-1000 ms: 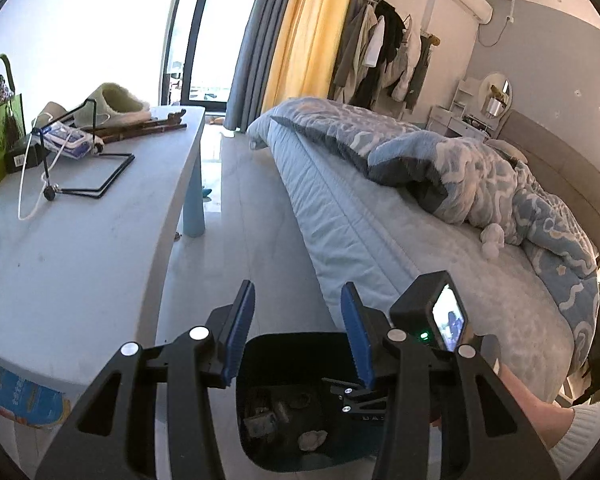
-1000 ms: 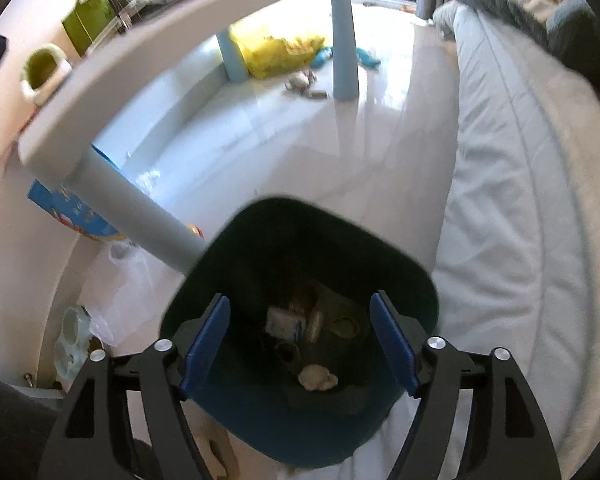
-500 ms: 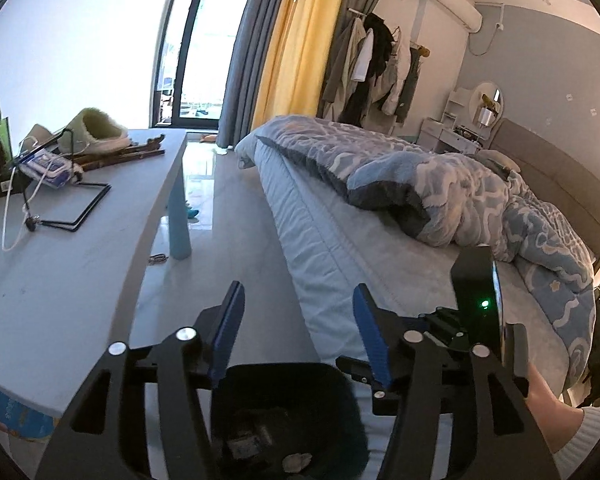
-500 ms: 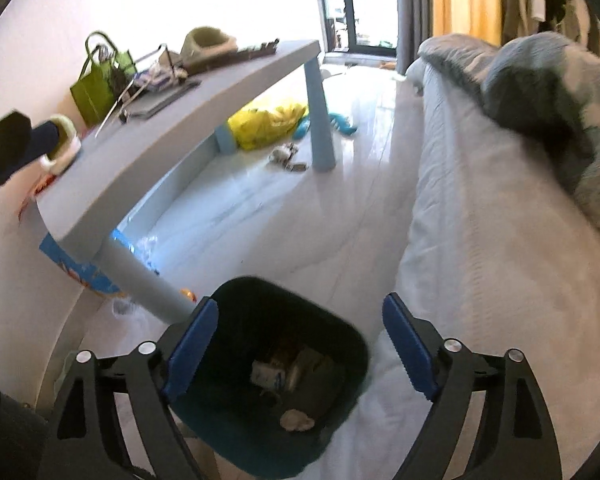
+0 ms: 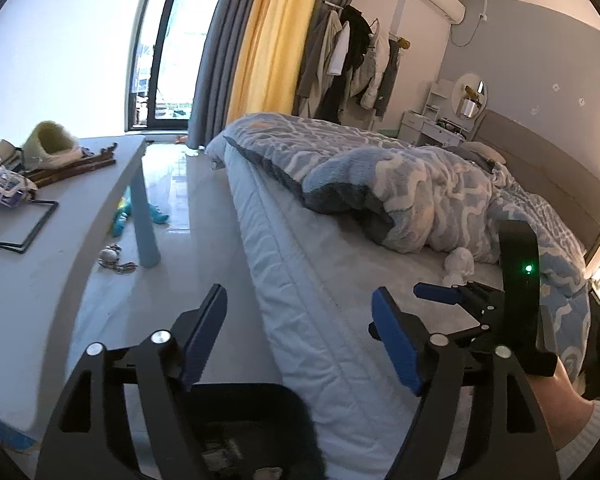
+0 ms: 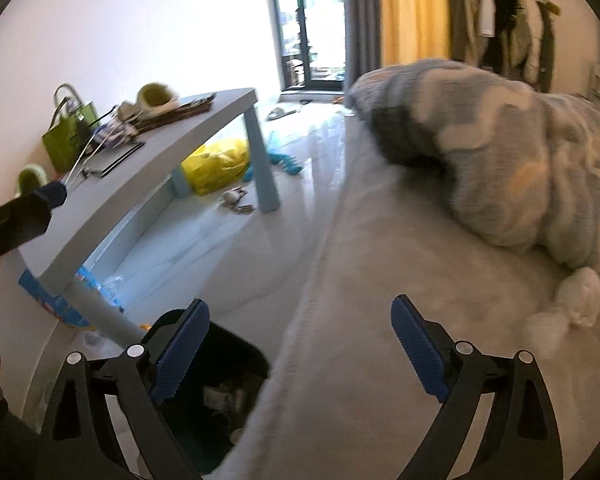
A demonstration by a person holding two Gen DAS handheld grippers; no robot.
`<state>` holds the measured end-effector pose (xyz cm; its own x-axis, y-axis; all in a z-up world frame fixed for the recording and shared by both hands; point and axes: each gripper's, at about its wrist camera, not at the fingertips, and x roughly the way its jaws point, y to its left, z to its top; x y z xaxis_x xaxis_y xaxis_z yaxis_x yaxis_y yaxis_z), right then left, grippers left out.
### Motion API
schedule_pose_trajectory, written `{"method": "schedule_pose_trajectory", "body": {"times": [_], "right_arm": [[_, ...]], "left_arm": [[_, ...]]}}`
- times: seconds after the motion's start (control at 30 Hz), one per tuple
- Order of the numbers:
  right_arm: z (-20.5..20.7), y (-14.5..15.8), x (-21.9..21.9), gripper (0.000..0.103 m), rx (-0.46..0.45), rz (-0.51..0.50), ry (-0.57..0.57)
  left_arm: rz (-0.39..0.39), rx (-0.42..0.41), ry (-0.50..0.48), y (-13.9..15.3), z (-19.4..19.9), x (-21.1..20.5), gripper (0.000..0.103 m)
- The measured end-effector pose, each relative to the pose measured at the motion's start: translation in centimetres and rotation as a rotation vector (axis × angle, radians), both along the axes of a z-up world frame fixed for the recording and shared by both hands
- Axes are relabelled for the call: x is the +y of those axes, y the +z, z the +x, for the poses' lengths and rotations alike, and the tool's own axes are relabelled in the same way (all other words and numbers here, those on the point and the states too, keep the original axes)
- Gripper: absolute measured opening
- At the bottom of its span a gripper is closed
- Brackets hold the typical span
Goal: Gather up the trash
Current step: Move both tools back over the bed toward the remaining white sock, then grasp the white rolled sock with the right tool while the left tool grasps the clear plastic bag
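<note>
Bedroom floor, pale and glossy, is running between a grey low table [image 6: 204,128] and a bed with a light grey quilted mattress [image 5: 312,300]. I am holding both tools over the near end of that gap.

Change noted: both views are now taking in more of the room than a second ago, when they were looking down into the dark, square plastic waste bin [image 6: 228,364]; the bin is now sitting at the bottom edge of each view. My left gripper [image 5: 296,340] and right gripper [image 6: 300,348] have both just been opening, and each is standing spread wide with nothing between its blue pads. I am judging that the last drop is finished and I am turning to look for the next piece.

Trash location: collected scraps are lying in the bin, beside the mattress edge. White crumpled tissue lumps [image 6: 580,300] are lying on the bed against the blue-and-white patterned fleece blanket [image 5: 420,184].

Count:
- bins: one
- grippers: two, both empty
- tissue lumps on the bed: two, possibly joined
- small grey crumpled item on the floor by the table leg [image 5: 112,256]: one
- yellow plastic bag under the table [image 6: 216,164]: one
</note>
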<state>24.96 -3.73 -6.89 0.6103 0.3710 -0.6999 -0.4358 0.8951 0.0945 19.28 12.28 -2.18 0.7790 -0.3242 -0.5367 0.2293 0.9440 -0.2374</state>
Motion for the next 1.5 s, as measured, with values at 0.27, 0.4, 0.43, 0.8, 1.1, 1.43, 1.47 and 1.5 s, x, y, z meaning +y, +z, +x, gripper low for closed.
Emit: {"method": "schedule_pose_trajectory", "body": {"times": [0.27,0.4,0.43,0.8,1.1,1.43,1.47,1.5], "right_arm": [[1.2,0.9,-5.6,0.096,-0.018,0.018,-0.117],[2.0,1.6,-8.6,0.097,-0.025,0.041,-0.184],[2.0,1.6,-9.2,0.098,-0.025,0.047,-0.197],[4.2,1.7,-16.7,0.099,-0.001,0.102,-0.368],[5.6,0.5,-20.0,0.099,0.026,0.078,-0.416],[8.1,-1.3,-22.4,0.099,0.08,0.073,-0.429],[8.4,-1.5,-22.5,0.099,0.086,0.073,-0.425],[8.6,-1.7,-22.6,0.099,0.09,0.067,-0.424]], "left_arm": [[0.031,0.01,-0.074,-0.1,1.4,-4.6,0.084],[0.042,0.014,-0.108,-0.2,2.1,-6.5,0.085],[0.045,0.016,-0.117,-0.2,2.3,-6.9,0.085],[0.076,0.036,-0.23,-1.3,4.1,-12.2,0.088],[0.084,0.066,-0.302,-2.5,6.2,-15.9,0.088],[0.088,0.114,-0.4,-4.2,8.7,-20.4,0.088],[0.09,0.119,-0.416,-4.5,9.0,-21.0,0.088],[0.09,0.123,-0.429,-4.7,9.2,-21.4,0.088]]}}
